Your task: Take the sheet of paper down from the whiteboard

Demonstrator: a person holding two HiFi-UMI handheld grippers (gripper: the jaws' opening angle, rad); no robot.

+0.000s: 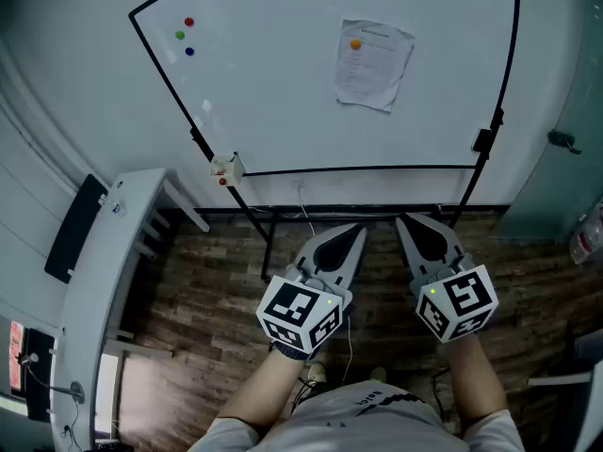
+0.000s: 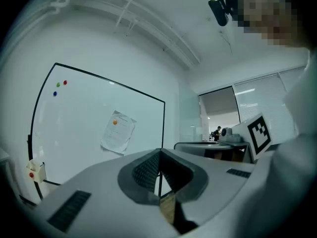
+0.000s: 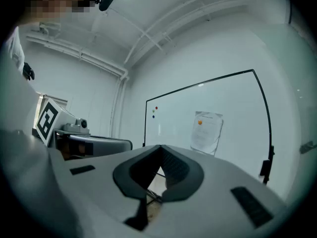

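Observation:
The sheet of paper (image 1: 373, 64) hangs on the whiteboard (image 1: 283, 111), pinned near its top by an orange magnet (image 1: 355, 44); its lower edge curls slightly. It also shows as the paper (image 2: 118, 132) in the left gripper view and the paper (image 3: 206, 132) in the right gripper view. My left gripper (image 1: 359, 229) and right gripper (image 1: 403, 219) are held side by side low in front of the board's stand, well short of the sheet. Both point toward the board, jaws shut with nothing between them. The left gripper (image 2: 159, 152) and right gripper (image 3: 161, 148) show their tips meeting.
Red, green and blue magnets (image 1: 187, 36) sit at the board's upper left. A small white holder (image 1: 226, 169) clings to its lower left corner, a black clip (image 1: 483, 140) to its right frame. A white desk (image 1: 113, 252) stands at left. The board's stand legs (image 1: 267, 243) rise from a wooden floor.

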